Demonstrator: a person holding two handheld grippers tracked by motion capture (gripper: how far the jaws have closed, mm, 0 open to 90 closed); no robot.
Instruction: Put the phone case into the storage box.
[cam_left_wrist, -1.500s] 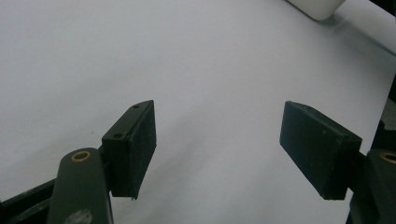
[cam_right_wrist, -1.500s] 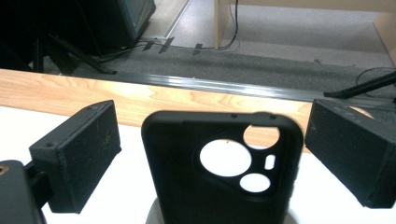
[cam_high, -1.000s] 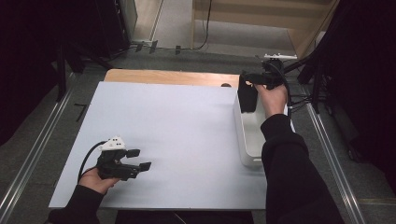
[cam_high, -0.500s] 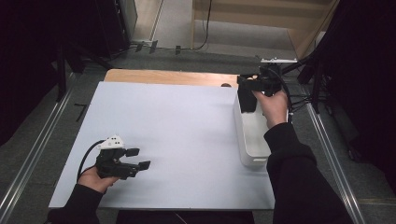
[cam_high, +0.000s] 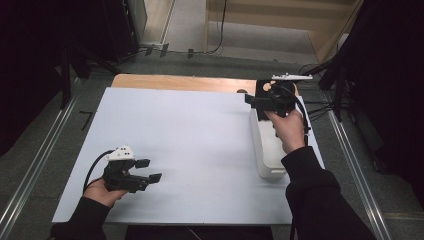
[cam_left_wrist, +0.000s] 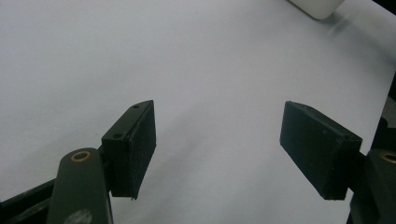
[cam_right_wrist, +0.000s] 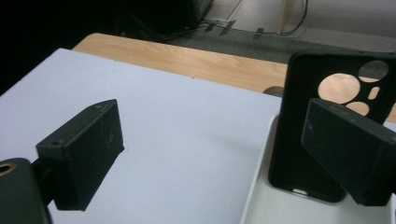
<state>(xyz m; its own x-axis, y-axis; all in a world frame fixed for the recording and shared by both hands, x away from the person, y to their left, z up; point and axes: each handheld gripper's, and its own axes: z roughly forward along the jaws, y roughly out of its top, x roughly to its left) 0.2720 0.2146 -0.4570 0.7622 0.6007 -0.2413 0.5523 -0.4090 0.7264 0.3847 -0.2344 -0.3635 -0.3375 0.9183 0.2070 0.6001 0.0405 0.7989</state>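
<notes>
A black phone case (cam_right_wrist: 308, 107) with round camera cut-outs stands upright at the far end of a white tray (cam_right_wrist: 261, 196). My right gripper (cam_right_wrist: 219, 144) is open and empty. The case stands just beyond its right jaw, not between the pads. In the high view the right gripper (cam_high: 252, 100) hovers over the tray's (cam_high: 261, 150) far end, beside the case (cam_high: 262, 88). My left gripper (cam_high: 149, 170) rests low on the white mat (cam_high: 190, 145) at the near left. It is open with only bare mat between its jaws (cam_left_wrist: 217, 144).
The white mat covers most of a wooden table (cam_high: 180, 82), which shows as a strip along the far edge. The tray lies lengthwise along the mat's right side, and its corner (cam_left_wrist: 317, 5) shows in the left gripper view. Cables and dark stands crowd the floor beyond.
The right hand has drawn back toward the near side along the tray, leaving the case standing at the far end. The left hand has kept still.
</notes>
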